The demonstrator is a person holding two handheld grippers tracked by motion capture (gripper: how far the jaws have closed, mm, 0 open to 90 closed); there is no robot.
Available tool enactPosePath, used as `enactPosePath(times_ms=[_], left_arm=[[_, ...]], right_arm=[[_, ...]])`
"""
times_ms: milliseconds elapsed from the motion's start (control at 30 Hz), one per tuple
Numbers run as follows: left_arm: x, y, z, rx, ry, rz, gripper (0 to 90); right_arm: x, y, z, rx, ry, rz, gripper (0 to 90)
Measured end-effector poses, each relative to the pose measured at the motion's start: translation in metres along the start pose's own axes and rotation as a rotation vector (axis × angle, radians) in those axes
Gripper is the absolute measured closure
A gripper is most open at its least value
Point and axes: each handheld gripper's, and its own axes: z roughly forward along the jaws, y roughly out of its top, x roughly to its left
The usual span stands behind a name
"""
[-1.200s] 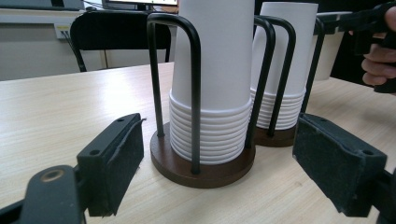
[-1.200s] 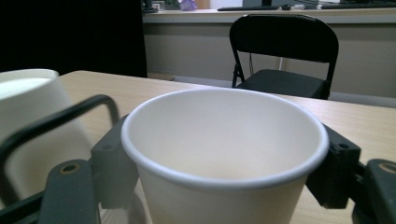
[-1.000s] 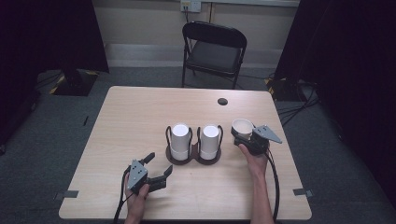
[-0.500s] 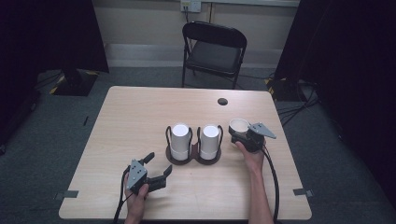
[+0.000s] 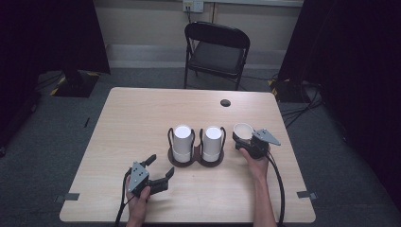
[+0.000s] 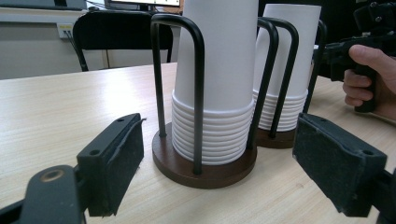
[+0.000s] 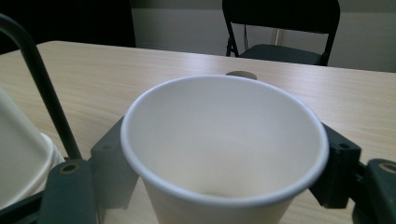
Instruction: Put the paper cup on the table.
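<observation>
White paper cup (image 7: 224,154), 1 item, mouth up, clamped between the pads of the right gripper (image 5: 249,140); jaws about half closed, pressing its wall on both sides. Location: right part of the table (image 5: 142,113), just beside the right-hand rack (image 5: 211,158), apart from it.
Racks: 2 black wire racks on round brown bases, side by side at table centre; each carries 1 stack of cups upside down. Left stack (image 6: 215,84), right stack (image 6: 285,70).
Left gripper (image 5: 158,170): jaws wide apart, nothing between them, resting low near the front edge and facing the left rack (image 5: 181,160).
Step, as judged: 1 cup is in transit close to the racks.
Next move calls for: steady hold without crushing the thin wall, then placement clear of the wire hoops.
Background: 1 folding chair (image 5: 216,49).
</observation>
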Motion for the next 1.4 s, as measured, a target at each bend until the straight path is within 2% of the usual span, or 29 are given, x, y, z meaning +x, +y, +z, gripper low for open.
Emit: enactPosePath(times_ms=[133, 300, 467, 700, 833, 867, 1100, 1167, 1400], left_arm=[[0.0, 0.0, 0.0, 0.001, 0.001, 0.003, 16.3], [0.0, 0.0, 0.0, -0.001, 0.0, 0.001, 16.3], [0.0, 0.0, 0.0, -0.001, 0.0, 0.002, 16.3], [0.0, 0.0, 0.0, -0.002, 0.0, 0.002, 16.3], [0.0, 0.0, 0.0, -0.001, 0.0, 0.002, 16.3], [0.0, 0.0, 0.0, -0.002, 0.0, 0.003, 16.3], [0.0, 0.0, 0.0, -0.002, 0.002, 0.006, 16.3], [0.0, 0.0, 0.0, -0.003, 0.001, 0.004, 16.3], [-0.001, 0.0, 0.0, -0.004, 0.008, -0.002, 16.4]], right_arm=[[0.001, -0.002, -0.002, 0.007, 0.0, -0.015, 23.7], [0.002, -0.001, -0.002, 0.018, 0.0, -0.01, 22.6], [0.001, 0.003, -0.004, 0.059, -0.001, 0.006, 20.4], [0.002, -0.001, -0.002, 0.106, 0.004, 0.025, 16.7], [0.003, 0.0, -0.002, 0.118, 0.005, 0.031, 15.4], [0.003, -0.001, -0.003, 0.139, 0.0, 0.036, 15.1], [0.003, 0.0, -0.011, 0.142, -0.011, 0.057, 15.0], [0.003, -0.001, -0.016, 0.14, -0.016, 0.081, 14.4], [0.009, 0.001, -0.023, 0.15, -0.028, 0.088, 14.1]])
